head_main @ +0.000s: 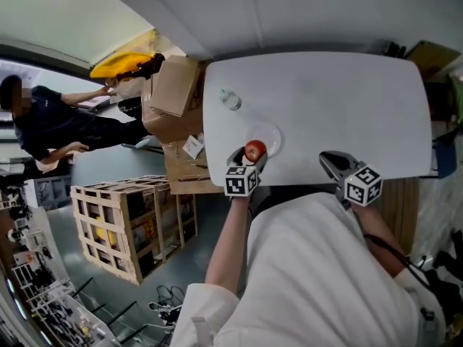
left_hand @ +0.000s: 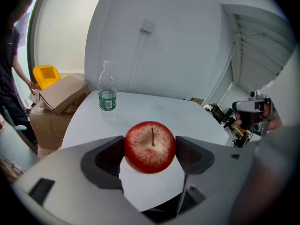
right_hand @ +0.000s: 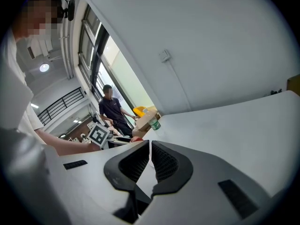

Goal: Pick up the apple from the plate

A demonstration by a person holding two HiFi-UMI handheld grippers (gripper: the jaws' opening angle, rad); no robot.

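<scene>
Two jaws of the left tool point(head_main: 247, 159) clamp the apple point(left_hand: 150, 146) at its widest, stem toward the camera, likely so it seats squarely for lifting. It sits over the plate point(head_main: 273, 136) at the worktop's point(head_main: 325, 92) near edge. The right tool point(right_hand: 150, 159), pinched together and empty, hangs to the right, apparently kept clear. A bottle point(left_hand: 107, 93) stands farther back.

Your left tool point(left_hand: 150, 150) grips the red apple point(left_hand: 149, 144) between both jaws, stem toward the camera. Beyond it lies the white desk point(left_hand: 154, 109), with a clear, green-labelled water bottle point(left_hand: 107, 90) upright near its far left edge. Cardboard boxes point(left_hand: 61, 95) stand beside the desk at left.
</scene>
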